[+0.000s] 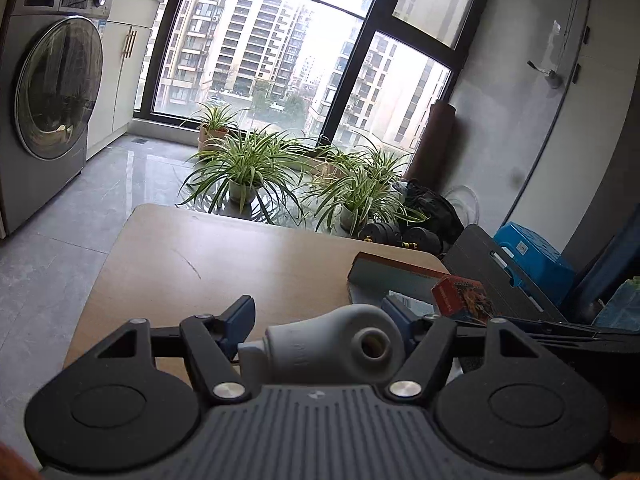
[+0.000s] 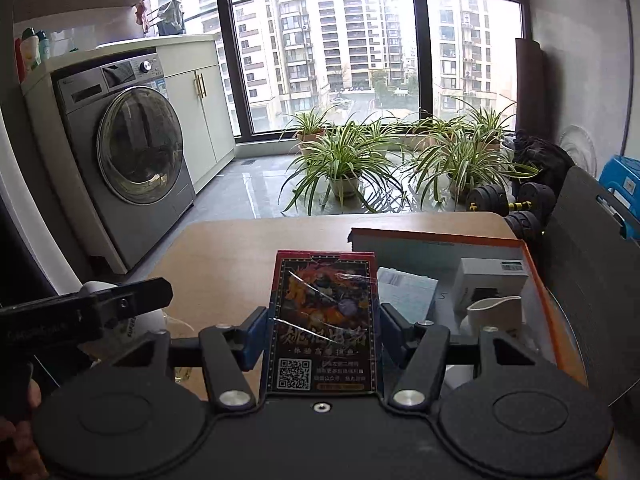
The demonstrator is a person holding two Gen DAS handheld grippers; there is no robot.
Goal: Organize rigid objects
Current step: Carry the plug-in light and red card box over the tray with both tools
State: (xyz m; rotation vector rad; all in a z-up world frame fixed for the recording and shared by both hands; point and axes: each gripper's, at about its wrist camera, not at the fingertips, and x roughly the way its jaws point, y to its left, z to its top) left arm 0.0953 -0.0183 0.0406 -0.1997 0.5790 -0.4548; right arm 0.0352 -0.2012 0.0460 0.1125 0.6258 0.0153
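Note:
My left gripper [image 1: 320, 320] is shut on a grey bulb-shaped plastic piece [image 1: 344, 344] with a round hole in its side, held above the wooden table [image 1: 200, 260]. My right gripper [image 2: 323, 318] is shut on a red and black printed card box [image 2: 324, 320], its blue pads [image 2: 252, 332] pressing both long sides. The card box [image 1: 460, 296] also shows at the right of the left wrist view. An orange-rimmed shallow box [image 2: 536, 280] lies on the table's right part, holding a white carton [image 2: 488, 276], a paper [image 2: 404, 292] and a white jug [image 2: 496, 312].
A washing machine [image 2: 132, 152] and cabinets stand to the left. Several potted spider plants [image 2: 344, 160] line the window beyond the table. Dumbbells [image 2: 516, 200], a dark board [image 2: 592, 248] and a blue crate [image 2: 620, 184] crowd the floor at the right.

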